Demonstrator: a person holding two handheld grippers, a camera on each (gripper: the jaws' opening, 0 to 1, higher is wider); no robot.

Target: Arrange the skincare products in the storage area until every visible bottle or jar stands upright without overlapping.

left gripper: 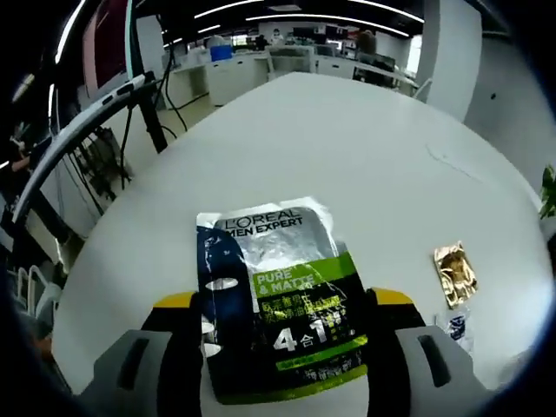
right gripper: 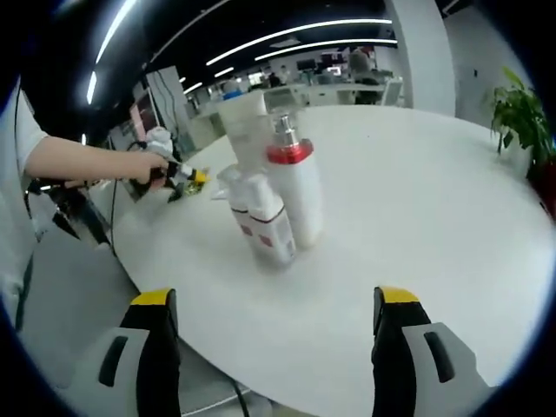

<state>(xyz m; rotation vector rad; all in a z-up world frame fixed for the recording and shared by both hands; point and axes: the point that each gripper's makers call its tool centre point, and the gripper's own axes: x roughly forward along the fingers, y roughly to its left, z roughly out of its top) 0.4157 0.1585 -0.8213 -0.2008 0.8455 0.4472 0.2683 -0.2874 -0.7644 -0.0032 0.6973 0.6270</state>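
Left gripper (left gripper: pixel 282 326): we saw its yellow-tipped jaws on either side of a flat sachet, pressed against the packet's two edges, so we took it as clamped on the sachet.
Sachet (left gripper: pixel 280 300): a silver, dark blue and green face-mask packet printed "L'OREAL MEN EXPERT" and "PURE & MATTE"; it stood up between the left jaws, above the near edge of the table.
Table (left gripper: pixel 347 148): a large white round top, which carried the products in both views.
Gold packet (left gripper: pixel 455 273): a small crinkled foil piece that lay flat on the table to the right of the sachet, well apart from it.
Small white sample (left gripper: pixel 458 326): it lay just below the gold packet, near the table's edge; its print was too small for us to read.
Right gripper (right gripper: pixel 276 326): its jaws stood wide apart with nothing between them, above the table's near edge.
Pump bottle (right gripper: pixel 295 187): white with a red collar, upright on the table.
White tubes (right gripper: pixel 261 217): two, with red print, upright and touching the pump bottle's left side.
Tall white container (right gripper: pixel 243 130): it stood upright just behind the tubes.
Person's hand (right gripper: pixel 156 169): it held the other gripper at the far left edge of the table.
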